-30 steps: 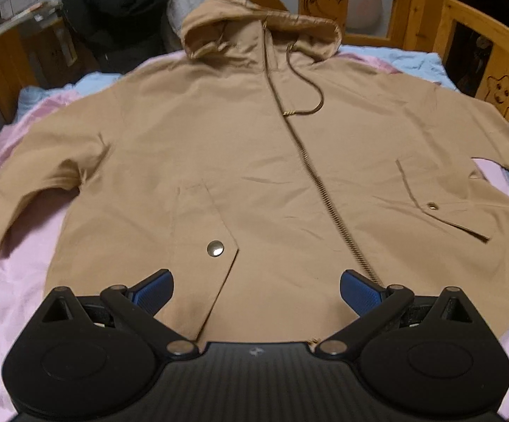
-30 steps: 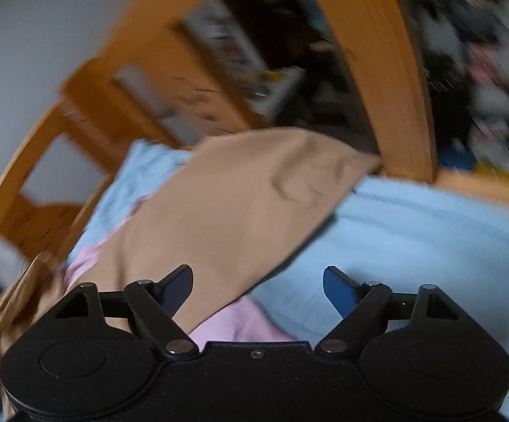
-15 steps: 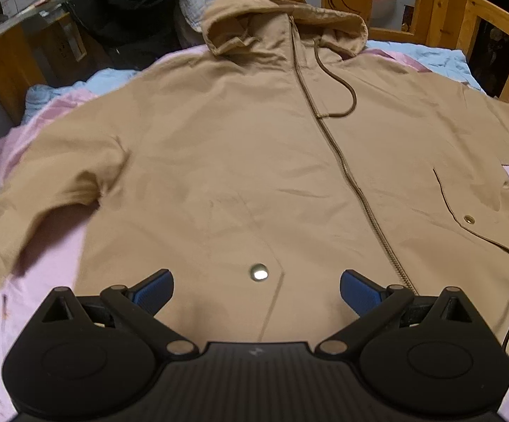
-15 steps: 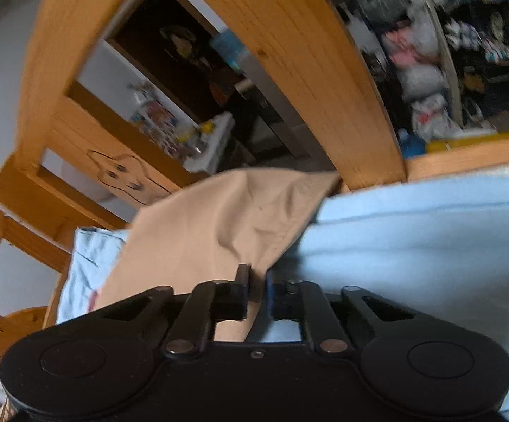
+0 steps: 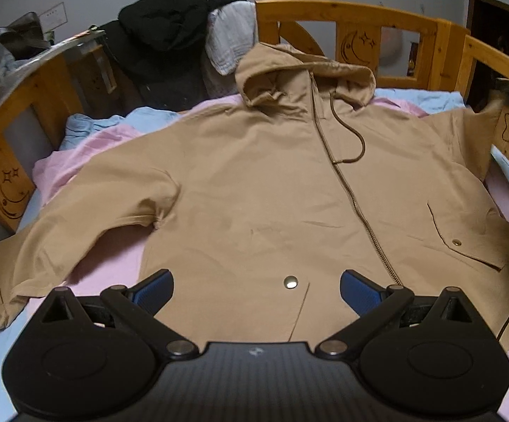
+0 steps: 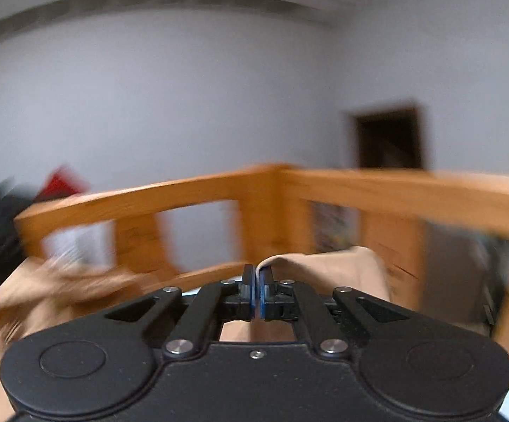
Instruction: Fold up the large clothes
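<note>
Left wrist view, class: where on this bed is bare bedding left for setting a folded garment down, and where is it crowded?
The tan hooded zip jacket covers most of the bed. Bare pink sheet shows between its sleeve and body, and above that sleeve toward the light blue sheet. A blue strip lies right of the hood. The far left corner is crowded by a black clothes pile.

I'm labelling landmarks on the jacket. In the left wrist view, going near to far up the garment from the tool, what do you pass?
Left tool → silver snap on the near pocket → drawstring loop → hood → wooden bed rail.
</note>
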`<state>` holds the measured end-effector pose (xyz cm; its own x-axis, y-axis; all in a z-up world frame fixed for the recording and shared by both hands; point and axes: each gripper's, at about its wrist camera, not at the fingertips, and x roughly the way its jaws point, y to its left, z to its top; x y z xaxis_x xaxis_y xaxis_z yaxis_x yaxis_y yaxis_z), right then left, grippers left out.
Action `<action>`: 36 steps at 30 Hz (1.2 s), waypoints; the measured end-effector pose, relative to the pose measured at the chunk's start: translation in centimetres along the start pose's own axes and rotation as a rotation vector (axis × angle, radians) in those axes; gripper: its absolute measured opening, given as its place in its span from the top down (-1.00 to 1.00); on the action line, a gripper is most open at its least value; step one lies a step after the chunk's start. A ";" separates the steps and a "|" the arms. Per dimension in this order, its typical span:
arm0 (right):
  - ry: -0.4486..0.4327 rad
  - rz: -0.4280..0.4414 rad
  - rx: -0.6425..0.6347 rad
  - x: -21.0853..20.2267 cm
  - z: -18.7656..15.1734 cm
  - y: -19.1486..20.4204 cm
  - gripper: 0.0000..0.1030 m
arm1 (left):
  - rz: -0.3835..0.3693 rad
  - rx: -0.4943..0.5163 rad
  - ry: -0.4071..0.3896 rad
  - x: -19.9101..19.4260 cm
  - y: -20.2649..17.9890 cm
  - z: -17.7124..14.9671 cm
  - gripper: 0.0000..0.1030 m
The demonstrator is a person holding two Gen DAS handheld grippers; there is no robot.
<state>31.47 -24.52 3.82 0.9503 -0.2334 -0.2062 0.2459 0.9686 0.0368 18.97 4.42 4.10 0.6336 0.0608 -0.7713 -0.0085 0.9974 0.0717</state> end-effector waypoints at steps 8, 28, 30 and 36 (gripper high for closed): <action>0.196 0.402 -0.281 -5.4 -7.6 8.4 0.72 | 0.025 -0.032 0.008 0.9 1.2 -0.5 -0.99; 0.722 0.083 0.606 3.2 -9.1 -12.0 0.48 | -0.100 -0.143 -0.050 2.9 -1.7 1.0 -0.99; 0.631 0.084 0.562 2.3 -7.8 -11.2 0.80 | -0.132 -0.150 -0.075 2.5 -1.6 1.9 -0.99; 0.291 0.364 0.364 -2.1 -1.6 -5.7 0.90 | -0.288 -0.208 -0.196 0.5 1.3 5.1 -0.99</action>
<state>27.78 -29.39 2.43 0.9070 0.1916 -0.3750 0.0123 0.8781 0.4784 23.24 5.51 7.03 0.7685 -0.2107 -0.6042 0.0474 0.9604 -0.2746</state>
